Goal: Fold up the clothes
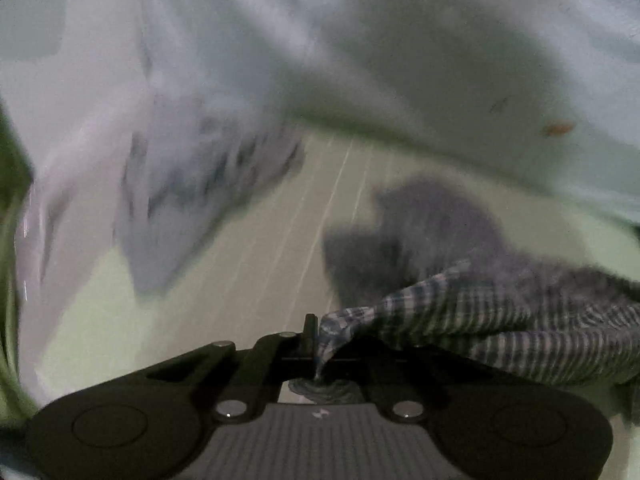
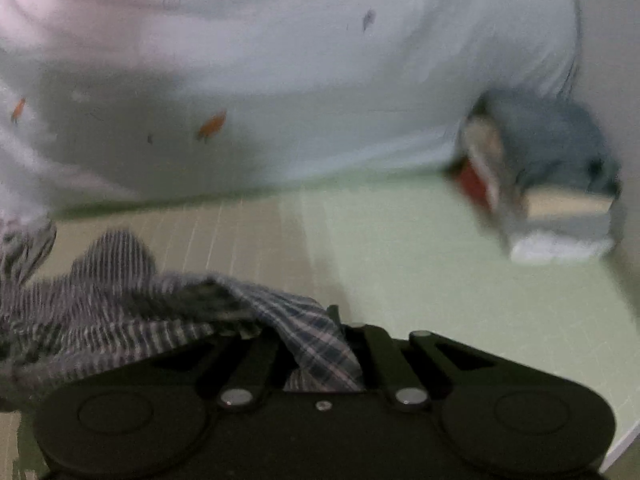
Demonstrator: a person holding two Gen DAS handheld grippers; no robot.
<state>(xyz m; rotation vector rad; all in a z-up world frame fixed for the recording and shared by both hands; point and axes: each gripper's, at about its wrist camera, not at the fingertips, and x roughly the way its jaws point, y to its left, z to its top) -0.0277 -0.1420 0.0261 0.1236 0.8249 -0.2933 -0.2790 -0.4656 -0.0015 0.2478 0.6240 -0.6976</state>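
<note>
Big pale sheet (image 2: 300, 80) with small orange spots lies behind, on green mat (image 2: 420, 260). Stack of folded clothes (image 2: 552, 184) waits at mat side. Checked cloth (image 2: 304, 332) hangs between tongs, probably stretched for folding. Left tongs (image 1: 316, 340) closed, pinching one corner; right tongs (image 2: 344, 344) closed, pinching other.

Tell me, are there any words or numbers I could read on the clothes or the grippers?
None can be read.
Small pale mark on the left gripper body: too small and blurred.
Orange specks on the white sheet: only a pattern.
Plaid cloth: no label visible.
</note>
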